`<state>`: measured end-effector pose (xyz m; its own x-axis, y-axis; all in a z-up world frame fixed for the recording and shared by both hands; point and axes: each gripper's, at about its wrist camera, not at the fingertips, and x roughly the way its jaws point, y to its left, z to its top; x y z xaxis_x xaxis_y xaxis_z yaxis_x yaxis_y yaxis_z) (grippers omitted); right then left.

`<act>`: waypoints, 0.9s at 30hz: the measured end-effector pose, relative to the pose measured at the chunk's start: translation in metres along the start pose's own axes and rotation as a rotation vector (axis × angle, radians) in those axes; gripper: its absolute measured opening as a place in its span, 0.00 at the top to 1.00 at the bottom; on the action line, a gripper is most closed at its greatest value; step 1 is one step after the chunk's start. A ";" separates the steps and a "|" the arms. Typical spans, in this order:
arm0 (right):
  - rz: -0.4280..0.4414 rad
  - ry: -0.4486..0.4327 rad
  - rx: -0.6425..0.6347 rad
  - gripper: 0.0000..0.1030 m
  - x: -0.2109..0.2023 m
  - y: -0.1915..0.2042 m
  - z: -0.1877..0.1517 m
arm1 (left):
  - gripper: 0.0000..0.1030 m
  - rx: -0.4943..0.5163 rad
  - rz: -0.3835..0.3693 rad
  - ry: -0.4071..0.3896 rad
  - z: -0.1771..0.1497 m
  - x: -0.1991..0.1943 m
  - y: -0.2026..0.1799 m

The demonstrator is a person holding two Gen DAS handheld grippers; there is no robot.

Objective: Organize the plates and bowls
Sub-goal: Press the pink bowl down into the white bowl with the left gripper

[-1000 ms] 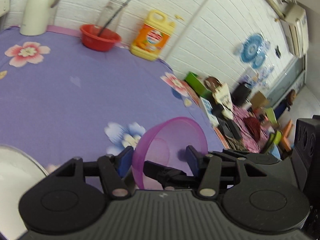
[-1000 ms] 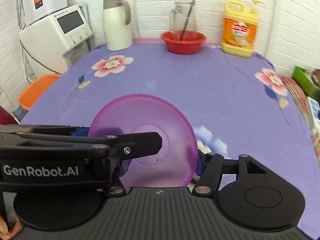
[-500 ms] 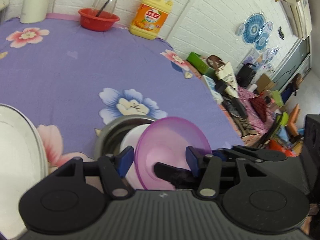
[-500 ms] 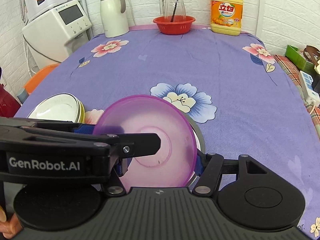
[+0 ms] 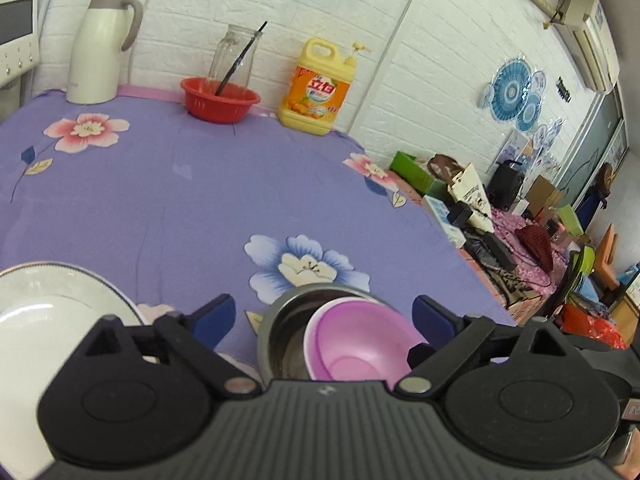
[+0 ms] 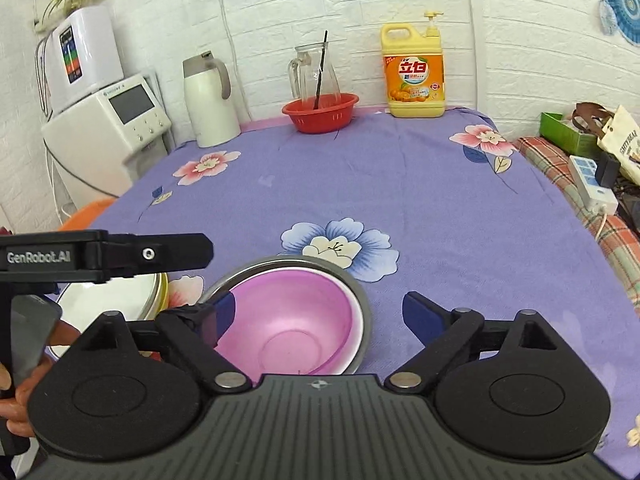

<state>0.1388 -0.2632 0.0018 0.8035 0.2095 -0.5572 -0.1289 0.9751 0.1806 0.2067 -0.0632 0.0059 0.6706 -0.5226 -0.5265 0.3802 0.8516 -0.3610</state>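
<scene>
Right wrist view: the right tongs [image 6: 316, 312] stand wide apart, holding nothing. Directly between and just below their blue tips sits a purple bowl [image 6: 294, 326], upright and nested inside a steel bowl [image 6: 356, 282] on the bench [image 6: 440, 208], which is covered in a violet flowered cloth. Off to the left of these tongs lies a stack of white plates [image 6: 108, 300], and the left tongs' arm reaches across above that stack.

Left wrist view: the left tongs [image 5: 323, 314] are also wide and empty. The same purple bowl [image 5: 360, 344] lies just ahead, slightly right of centre; the white plates [image 5: 52, 304] lie to the left. Judging by this, the left tongs are nearer the plates and the right tongs nearer the nested bowls.
</scene>
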 end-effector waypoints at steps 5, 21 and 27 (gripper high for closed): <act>-0.062 -0.043 0.049 0.00 0.003 0.002 -0.019 | 0.07 -0.059 0.077 -0.024 -0.010 0.010 0.012; -0.151 0.067 0.046 0.00 0.051 -0.007 -0.032 | 0.07 0.096 0.037 0.204 -0.003 0.073 0.014; -0.144 0.079 0.067 0.00 0.055 -0.003 -0.034 | 0.07 0.144 0.053 0.249 0.000 0.080 0.015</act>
<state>0.1633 -0.2521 -0.0569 0.7626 0.0761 -0.6424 0.0253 0.9888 0.1471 0.2662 -0.0918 -0.0417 0.5216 -0.4561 -0.7211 0.4469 0.8659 -0.2245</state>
